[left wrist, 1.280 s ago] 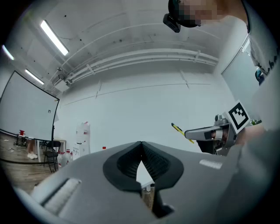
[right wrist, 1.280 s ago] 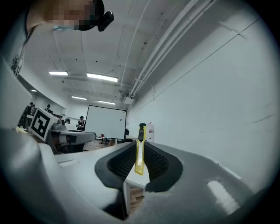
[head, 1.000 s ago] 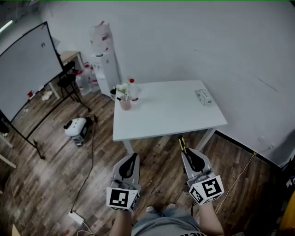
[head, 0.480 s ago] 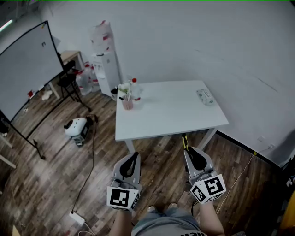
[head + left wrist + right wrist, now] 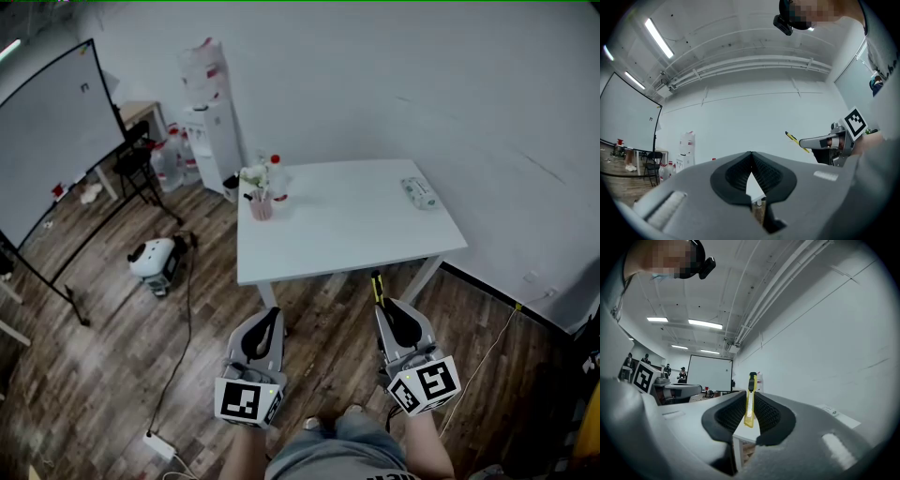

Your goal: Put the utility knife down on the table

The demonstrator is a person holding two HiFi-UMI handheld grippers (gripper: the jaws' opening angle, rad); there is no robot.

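Observation:
A yellow utility knife (image 5: 750, 399) with a black tip stands upright between the jaws of my right gripper (image 5: 749, 411), which is shut on it. In the head view the knife (image 5: 376, 287) sticks out ahead of the right gripper (image 5: 389, 314), just short of the front edge of the white table (image 5: 347, 225). My left gripper (image 5: 266, 330) hangs level with it to the left, over the wooden floor, its jaws shut on nothing. From the left gripper view, the knife (image 5: 796, 141) shows beyond the left gripper (image 5: 750, 176).
On the table stand a pink cup with flowers (image 5: 257, 202), a red-capped bottle (image 5: 277, 180) at the left and a small packet (image 5: 419, 192) at the right. A water dispenser (image 5: 214, 131), a whiteboard (image 5: 52, 141), a chair and a floor device (image 5: 156, 260) lie to the left.
Both grippers have edged slightly forward and right toward the table. The knife stays held in the right gripper.

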